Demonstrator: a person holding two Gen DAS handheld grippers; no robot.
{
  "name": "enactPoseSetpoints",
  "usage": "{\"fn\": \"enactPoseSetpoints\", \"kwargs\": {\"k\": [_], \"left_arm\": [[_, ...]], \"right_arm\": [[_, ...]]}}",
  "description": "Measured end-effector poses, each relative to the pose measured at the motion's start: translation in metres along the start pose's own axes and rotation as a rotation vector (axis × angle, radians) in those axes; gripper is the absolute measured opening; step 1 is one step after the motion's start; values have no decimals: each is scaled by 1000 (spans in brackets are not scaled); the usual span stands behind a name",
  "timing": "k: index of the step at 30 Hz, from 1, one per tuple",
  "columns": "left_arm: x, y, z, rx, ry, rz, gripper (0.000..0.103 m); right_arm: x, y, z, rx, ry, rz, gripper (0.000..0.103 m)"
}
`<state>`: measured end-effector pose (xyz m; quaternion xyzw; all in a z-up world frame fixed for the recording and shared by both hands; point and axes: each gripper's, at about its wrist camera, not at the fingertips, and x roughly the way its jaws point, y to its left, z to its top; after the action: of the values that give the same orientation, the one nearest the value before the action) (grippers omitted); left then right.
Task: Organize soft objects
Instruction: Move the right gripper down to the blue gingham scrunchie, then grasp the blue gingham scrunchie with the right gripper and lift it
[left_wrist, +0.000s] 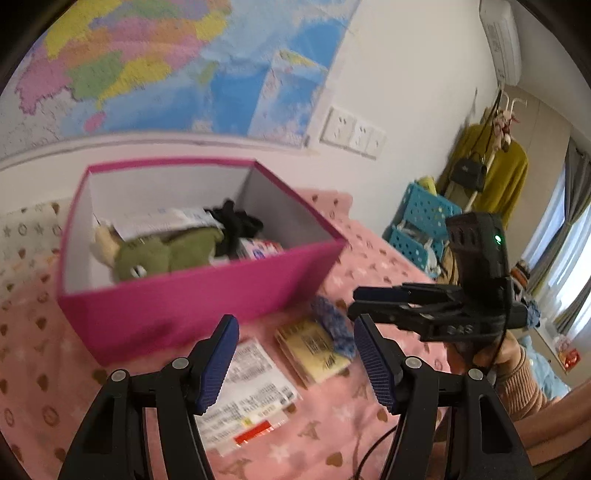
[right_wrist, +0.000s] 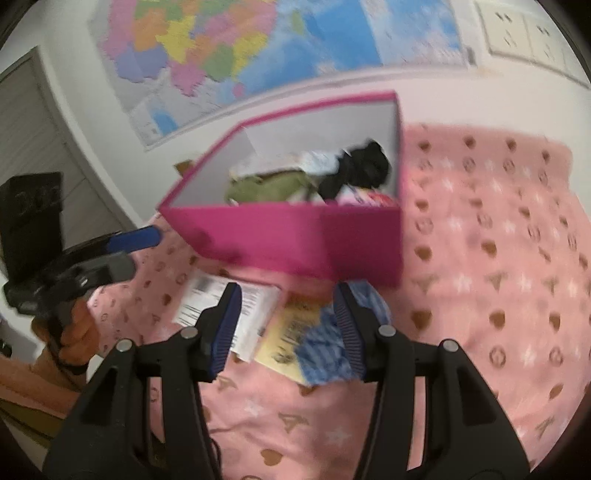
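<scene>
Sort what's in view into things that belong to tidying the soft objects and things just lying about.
Job: pink box, green plush toy, black fabric, blue knitted item, white packet, yellow packet.
Lying about: wall map, blue baskets, yellow garment.

My left gripper (left_wrist: 293, 363) points forward and tilts downward, its two black fingers spread apart, the blue ribbed pads (left_wrist: 218, 363) facing each other with nothing pressed between them. My right gripper (right_wrist: 288, 328) is angled downward the same way, jaws parted too, pads clear of any grip. From the left camera I see the right gripper side-on, a green light glowing on its housing, my right hand (left_wrist: 495, 356) wrapped around its handle, a ribbed peach sleeve (left_wrist: 524, 387) at the wrist. From the right camera, my left hand (right_wrist: 72, 332) grips the other handle.
</scene>
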<state>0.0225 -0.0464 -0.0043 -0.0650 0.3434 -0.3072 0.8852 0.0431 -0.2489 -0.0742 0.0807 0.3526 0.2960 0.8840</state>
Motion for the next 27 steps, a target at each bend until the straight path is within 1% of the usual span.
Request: {"fn": "enactPoseSetpoints", "kwargs": {"k": [1,7,12,16,18,20,22,23,27], "left_arm": [[3,-1,-3,-3,11,-7,66],[23,-11,-20,-3,77,-20,66],[34,-16,-24,0,112,-37,66],[40,-19,-25,13,132,-47,66],[42,-21,-27,17,142,-52,66],[46,-21,-27,18,149,-59,66],[49,-22,-28,16,158,-64,66],[50,-22,-28,17,162,-66,66],[54,-25,-27,19,167,-92,66]], "right_arm": [[4,-5,-5,19,10,-17,54],[16,-24,-20,94,51,-43,54],[23,-25,-26,93,75,-43,54],[28,-24,-29,80,77,-55,53],[29,-25,-30,80,77,-59,48],[30,-28,-31,91,80,-52,27],[29,-32,-31,102,76,-48,21],[27,-33,-31,106,68,-43,14],[12,-26,-28,86,26,-33,13]]}}
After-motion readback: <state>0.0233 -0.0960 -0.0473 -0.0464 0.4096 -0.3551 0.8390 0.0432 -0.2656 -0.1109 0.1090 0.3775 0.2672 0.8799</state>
